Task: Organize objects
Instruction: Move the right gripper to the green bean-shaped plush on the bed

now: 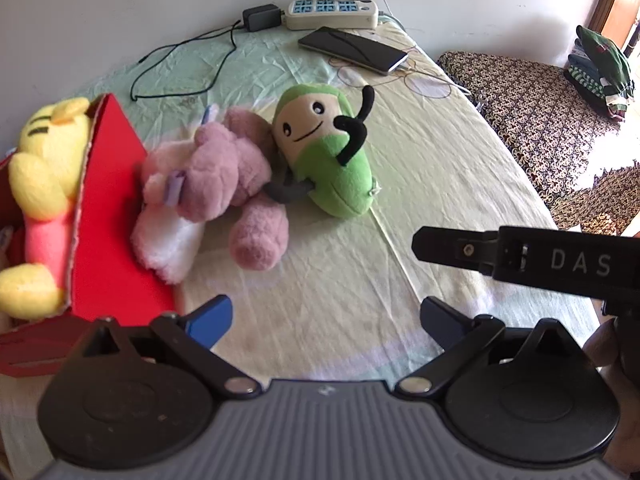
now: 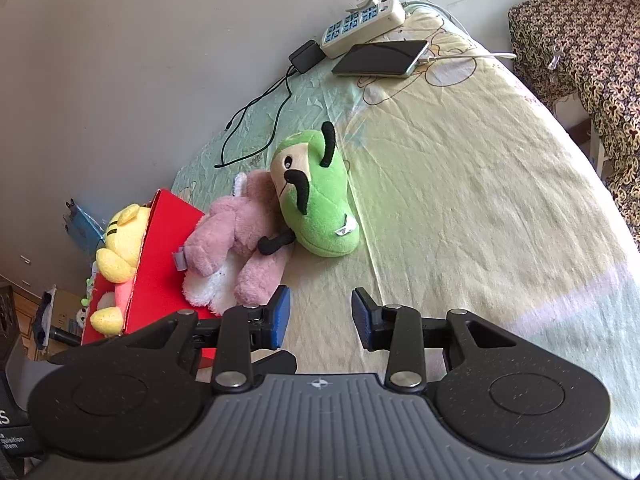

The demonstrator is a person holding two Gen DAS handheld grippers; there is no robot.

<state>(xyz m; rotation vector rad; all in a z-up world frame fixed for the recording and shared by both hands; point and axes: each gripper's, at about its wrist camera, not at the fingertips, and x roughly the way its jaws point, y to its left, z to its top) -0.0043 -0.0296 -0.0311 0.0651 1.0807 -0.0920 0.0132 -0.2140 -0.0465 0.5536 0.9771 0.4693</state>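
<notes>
A green plush toy (image 1: 332,152) with a cream face and black arms lies on the bed, leaning on a pink and white plush (image 1: 216,188). A red box (image 1: 112,232) at the left holds a yellow plush (image 1: 40,184). My left gripper (image 1: 326,320) is open and empty, hovering in front of the toys. My right gripper (image 2: 320,316) is open and empty, a little short of the pink plush (image 2: 236,240) and the green plush (image 2: 320,200). The red box (image 2: 160,264) and yellow plush (image 2: 120,248) show at the left there.
A phone (image 1: 352,50), a white power strip (image 1: 332,12), a black charger (image 1: 262,18) and cables lie at the far end of the bed. A patterned bed (image 1: 540,112) with folded clothes (image 1: 604,72) stands to the right. The wall runs along the bed's left.
</notes>
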